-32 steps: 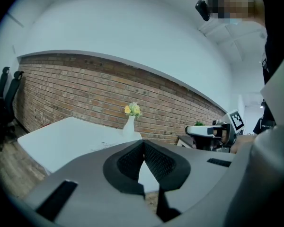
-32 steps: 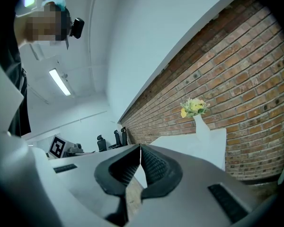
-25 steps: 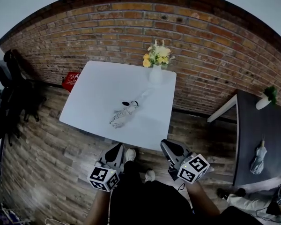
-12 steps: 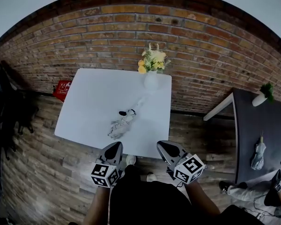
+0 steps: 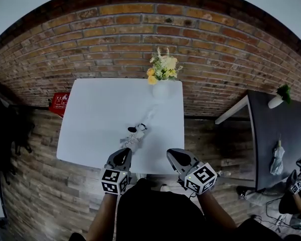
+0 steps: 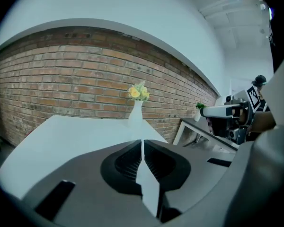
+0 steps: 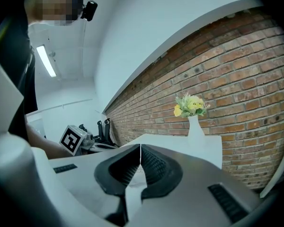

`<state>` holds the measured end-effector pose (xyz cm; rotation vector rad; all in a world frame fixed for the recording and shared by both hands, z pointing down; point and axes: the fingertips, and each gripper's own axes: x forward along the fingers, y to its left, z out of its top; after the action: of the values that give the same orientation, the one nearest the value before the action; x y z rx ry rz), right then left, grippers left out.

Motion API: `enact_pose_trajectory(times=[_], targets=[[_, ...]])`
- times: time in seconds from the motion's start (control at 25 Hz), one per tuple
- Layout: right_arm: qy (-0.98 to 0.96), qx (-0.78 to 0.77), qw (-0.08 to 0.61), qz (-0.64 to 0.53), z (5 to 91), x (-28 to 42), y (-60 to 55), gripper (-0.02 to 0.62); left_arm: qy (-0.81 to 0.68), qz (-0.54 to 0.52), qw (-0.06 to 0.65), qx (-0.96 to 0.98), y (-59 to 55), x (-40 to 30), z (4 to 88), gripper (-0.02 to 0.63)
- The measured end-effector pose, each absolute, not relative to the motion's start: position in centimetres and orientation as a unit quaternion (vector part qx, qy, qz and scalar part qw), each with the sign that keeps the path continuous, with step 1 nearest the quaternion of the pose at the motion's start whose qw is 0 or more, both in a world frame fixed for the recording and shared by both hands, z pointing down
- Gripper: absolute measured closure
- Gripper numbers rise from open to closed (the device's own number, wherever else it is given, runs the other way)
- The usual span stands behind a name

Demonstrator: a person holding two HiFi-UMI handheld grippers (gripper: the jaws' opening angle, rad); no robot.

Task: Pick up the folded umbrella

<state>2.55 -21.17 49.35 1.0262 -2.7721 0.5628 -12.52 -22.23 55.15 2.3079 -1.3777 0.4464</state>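
Awaiting pickup — folded umbrella (image 5: 133, 136) flat near front edge of white table (image 5: 98, 112), at 1 o'clock from left gripper (image 5: 124, 153), untouched. Left gripper and right gripper (image 5: 172, 153) both empty, jaws pressed together. Outstanding: open, reach, clamp, lift.

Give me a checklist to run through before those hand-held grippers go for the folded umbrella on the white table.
1. Sight of the folded umbrella, lying on the white table: ok.
2. Jaws of the left hand-held gripper apart to take it: not ok, they are together.
3. Jaws of the right hand-held gripper apart: not ok, together.
4. Room round the umbrella: ok, the vase of flowers stands apart at the far edge.
5. Contact between the left hand-held gripper and the umbrella: cannot tell; its tip is close by in the head view.
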Motion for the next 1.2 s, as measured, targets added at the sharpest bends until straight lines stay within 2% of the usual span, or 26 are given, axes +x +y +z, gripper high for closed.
enact_pose_trajectory(times=[0.28,0.6,0.96,1.2], targets=[[-0.906,0.362,0.085,0.2,50.9,1.1,-22.5,0.572,-0.463,0.208,0.212,0.835,-25.3,-13.2,58.8,0.586],[-0.886,0.395,0.093,0.224,52.5,0.8,-23.1,0.572,-0.418,0.258,0.233,0.839,-27.8,-12.9,63.4,0.478],[-0.864,0.433,0.089,0.24,53.2,0.9,-23.9,0.572,-0.365,0.33,0.241,0.837,-29.4,-12.2,68.1,0.319],[-0.854,0.448,0.095,0.246,53.6,0.9,-24.5,0.572,-0.332,0.365,0.25,0.833,-30.4,-11.7,70.4,0.285]])
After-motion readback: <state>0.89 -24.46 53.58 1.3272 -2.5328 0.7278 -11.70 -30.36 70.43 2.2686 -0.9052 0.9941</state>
